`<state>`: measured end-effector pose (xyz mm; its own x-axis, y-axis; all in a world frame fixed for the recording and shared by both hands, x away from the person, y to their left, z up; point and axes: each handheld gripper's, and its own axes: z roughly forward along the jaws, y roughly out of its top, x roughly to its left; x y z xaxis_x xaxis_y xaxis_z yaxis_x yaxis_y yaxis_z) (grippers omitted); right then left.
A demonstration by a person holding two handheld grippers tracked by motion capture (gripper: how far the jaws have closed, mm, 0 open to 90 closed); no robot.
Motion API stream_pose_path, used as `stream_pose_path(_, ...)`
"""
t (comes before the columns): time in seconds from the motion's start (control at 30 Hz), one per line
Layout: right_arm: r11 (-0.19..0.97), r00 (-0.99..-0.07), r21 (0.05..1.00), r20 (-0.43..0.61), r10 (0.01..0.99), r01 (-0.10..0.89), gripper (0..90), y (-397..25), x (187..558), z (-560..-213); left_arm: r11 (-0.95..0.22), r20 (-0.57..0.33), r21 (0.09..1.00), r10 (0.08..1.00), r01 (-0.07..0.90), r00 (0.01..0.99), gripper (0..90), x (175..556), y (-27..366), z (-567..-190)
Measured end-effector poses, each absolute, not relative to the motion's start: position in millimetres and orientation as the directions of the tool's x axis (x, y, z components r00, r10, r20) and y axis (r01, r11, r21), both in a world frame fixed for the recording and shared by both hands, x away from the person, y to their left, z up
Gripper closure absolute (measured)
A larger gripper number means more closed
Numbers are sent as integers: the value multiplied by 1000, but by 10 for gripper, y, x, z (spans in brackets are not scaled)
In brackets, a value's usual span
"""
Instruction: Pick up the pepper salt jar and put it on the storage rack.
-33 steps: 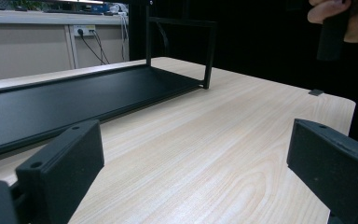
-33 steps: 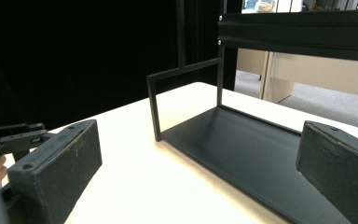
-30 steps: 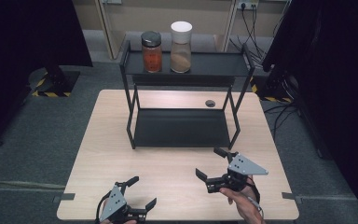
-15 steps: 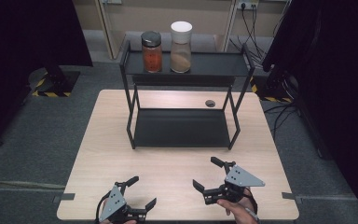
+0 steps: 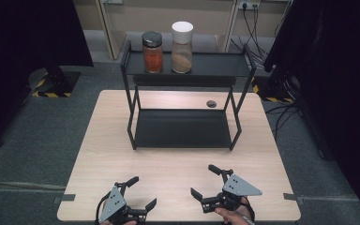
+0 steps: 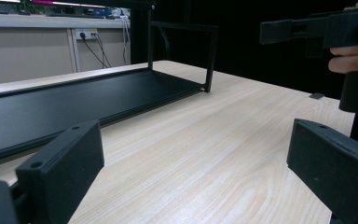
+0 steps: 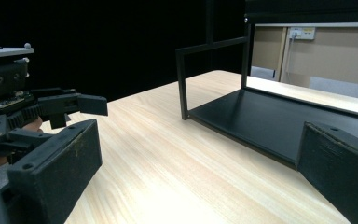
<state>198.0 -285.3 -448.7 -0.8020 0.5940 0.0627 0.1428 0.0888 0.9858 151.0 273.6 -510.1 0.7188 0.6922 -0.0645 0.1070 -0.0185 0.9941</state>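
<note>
Table (image 5: 178, 164): 2 grippers (image 5: 140, 193) (image 5: 206, 180), fingers apart, rack-ward.

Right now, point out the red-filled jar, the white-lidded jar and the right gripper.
red-filled jar (image 5: 153, 58), high view, on its red contents.
white-lidded jar (image 5: 182, 50), high view, on its glass body.
right gripper (image 5: 207, 181), high view, midway between its open fingertips.

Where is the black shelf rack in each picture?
High view: the black shelf rack stands at the middle of the table's far half, two jars on its top shelf.
Left gripper view: its bottom shelf runs across the left side, beyond the open jaws.
Right gripper view: its bottom shelf lies at the right, a corner post left of it.
Shared landmark: the light wooden table.
</note>
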Motion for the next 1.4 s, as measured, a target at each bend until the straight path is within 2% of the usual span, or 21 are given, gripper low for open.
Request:
stream_pose_path(0.7,92,-804,979,95,587,182,4,-2822,1984,-4719,-11,-70,994,702,109,708,32,1520,2744,-5115)
stream_pose_path(1.4,71,-796,979,114,595,193,4,-2861,1981,-4743,-7,-75,994,704,113,706,32,1520,2744,-5121)
